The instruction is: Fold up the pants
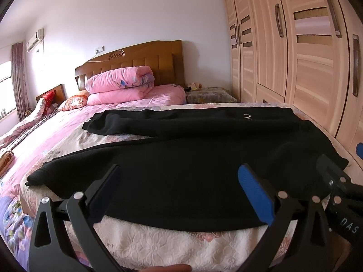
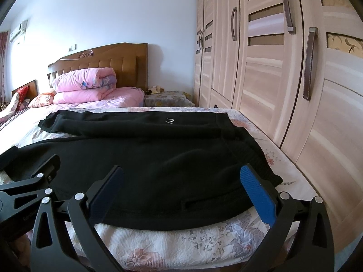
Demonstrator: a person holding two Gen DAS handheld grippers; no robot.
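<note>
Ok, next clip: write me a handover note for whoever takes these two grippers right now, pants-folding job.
Left gripper: open, empty, hovering at the near edge of the bed over the black fleece pants.
Right gripper: open, empty, over the same near edge, closer to the waistband end by the light wooden wardrobe.
Pants lie spread flat on the floral quilted bedspread, legs apart, running leftward.
Done: laid out. Left: every fold; nothing gripped yet.
</note>
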